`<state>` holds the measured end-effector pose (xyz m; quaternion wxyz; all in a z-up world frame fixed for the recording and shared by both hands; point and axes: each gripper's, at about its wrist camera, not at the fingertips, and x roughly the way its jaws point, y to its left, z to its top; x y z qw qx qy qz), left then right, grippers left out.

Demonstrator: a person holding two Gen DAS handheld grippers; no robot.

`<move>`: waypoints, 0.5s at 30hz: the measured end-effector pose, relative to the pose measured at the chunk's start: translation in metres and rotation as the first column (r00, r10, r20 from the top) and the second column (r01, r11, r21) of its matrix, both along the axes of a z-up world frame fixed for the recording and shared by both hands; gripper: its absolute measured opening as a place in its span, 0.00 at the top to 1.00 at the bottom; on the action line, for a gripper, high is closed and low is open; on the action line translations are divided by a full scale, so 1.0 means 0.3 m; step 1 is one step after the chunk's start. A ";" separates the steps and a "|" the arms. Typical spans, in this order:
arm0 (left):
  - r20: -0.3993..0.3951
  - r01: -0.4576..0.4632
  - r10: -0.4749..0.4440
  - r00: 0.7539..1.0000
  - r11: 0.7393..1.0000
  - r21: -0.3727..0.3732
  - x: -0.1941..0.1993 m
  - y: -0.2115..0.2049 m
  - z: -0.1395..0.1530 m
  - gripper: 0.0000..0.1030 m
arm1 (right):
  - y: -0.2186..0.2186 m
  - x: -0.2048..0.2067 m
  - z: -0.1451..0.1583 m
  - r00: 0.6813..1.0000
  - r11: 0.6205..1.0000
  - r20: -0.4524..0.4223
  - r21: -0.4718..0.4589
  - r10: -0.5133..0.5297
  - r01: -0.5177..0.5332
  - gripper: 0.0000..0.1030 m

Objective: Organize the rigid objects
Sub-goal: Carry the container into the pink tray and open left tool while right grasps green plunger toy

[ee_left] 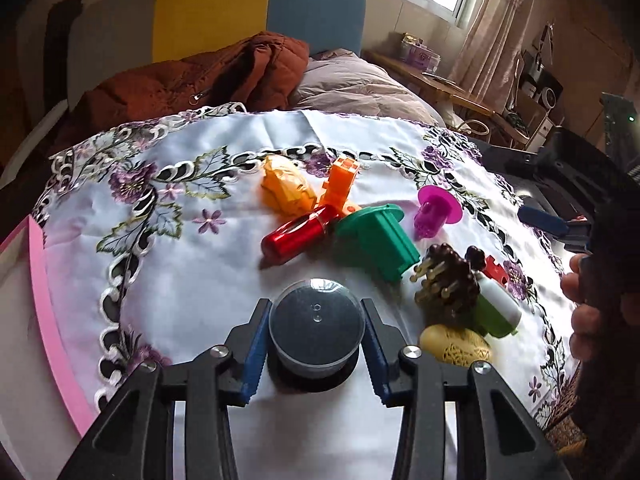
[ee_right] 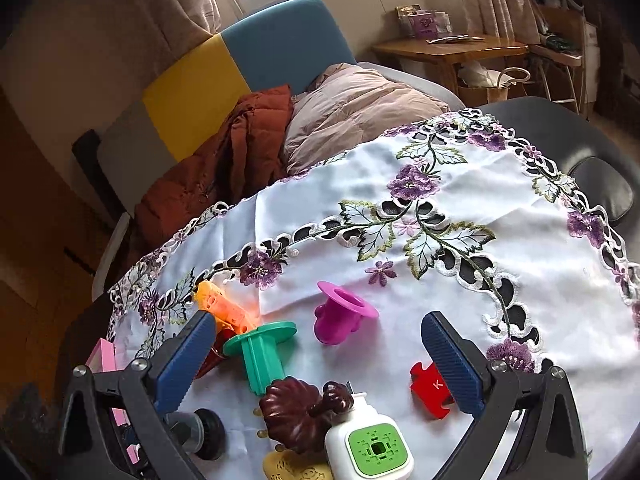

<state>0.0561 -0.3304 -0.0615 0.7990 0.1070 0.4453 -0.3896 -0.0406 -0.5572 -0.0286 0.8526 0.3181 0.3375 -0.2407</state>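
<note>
My left gripper (ee_left: 316, 340) is shut on a small round jar with a clear domed lid (ee_left: 316, 326), which rests on its black base on the embroidered white cloth (ee_left: 200, 280). Beyond it lie a red cylinder (ee_left: 298, 234), a green flanged piece (ee_left: 376, 240), orange toys (ee_left: 304, 188), a magenta flanged piece (ee_left: 434, 210), a dark brown comb-like piece (ee_left: 450, 280), a white and green block (ee_left: 498, 306) and a yellow carved piece (ee_left: 454, 344). My right gripper (ee_right: 320, 352) is open above the pile, over the green piece (ee_right: 262, 354) and brown piece (ee_right: 300, 410). The jar (ee_right: 200, 432) shows at lower left.
A red puzzle piece (ee_right: 430, 390) lies by the right finger (ee_right: 452, 364). A pink board (ee_left: 44, 300) sits at the table's left edge. A bed with a rust jacket (ee_left: 208, 76) and a pillow lies behind the table. A black chair (ee_right: 580, 136) stands at the right.
</note>
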 end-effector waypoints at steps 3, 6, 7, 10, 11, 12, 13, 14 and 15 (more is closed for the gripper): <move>0.019 -0.015 0.015 1.000 1.000 -0.003 -0.035 0.070 0.011 0.58 | 0.024 0.026 -0.009 0.999 0.999 -0.031 -0.014 0.040 -0.041 0.00; 0.018 -0.023 0.024 1.000 1.000 -0.019 -0.063 0.133 0.023 0.58 | 0.062 0.056 -0.015 0.993 0.994 -0.068 -0.050 0.094 -0.098 0.04; 0.018 -0.023 0.024 1.000 0.999 -0.023 -0.071 0.141 0.032 0.58 | 0.078 0.068 -0.018 0.989 0.990 -0.080 -0.060 0.120 -0.125 0.09; 0.022 -0.031 0.032 0.999 0.999 -0.041 -0.092 0.189 0.050 0.58 | 0.133 0.107 -0.035 0.971 0.974 -0.129 -0.083 0.200 -0.212 0.20; 0.020 -0.034 0.035 0.999 0.998 -0.049 -0.096 0.205 0.058 0.58 | 0.154 0.120 -0.041 0.963 0.966 -0.149 -0.097 0.225 -0.241 0.21; 0.019 -0.036 0.037 0.999 0.998 -0.057 -0.096 0.219 0.066 0.58 | 0.174 0.132 -0.046 0.955 0.957 -0.165 -0.109 0.248 -0.268 0.23; 0.019 -0.041 0.042 0.999 0.997 -0.063 -0.096 0.232 0.073 0.58 | 0.190 0.143 -0.050 0.947 0.950 -0.178 -0.116 0.268 -0.291 0.26; 0.018 -0.047 0.048 0.999 0.997 -0.067 -0.096 0.246 0.079 0.58 | 0.201 0.154 -0.056 0.939 0.943 -0.188 -0.114 0.287 -0.311 0.27; 0.016 -0.052 0.053 0.998 0.996 -0.072 -0.095 0.260 0.086 0.58 | 0.210 0.166 -0.062 0.933 0.939 -0.202 -0.113 0.299 -0.325 0.29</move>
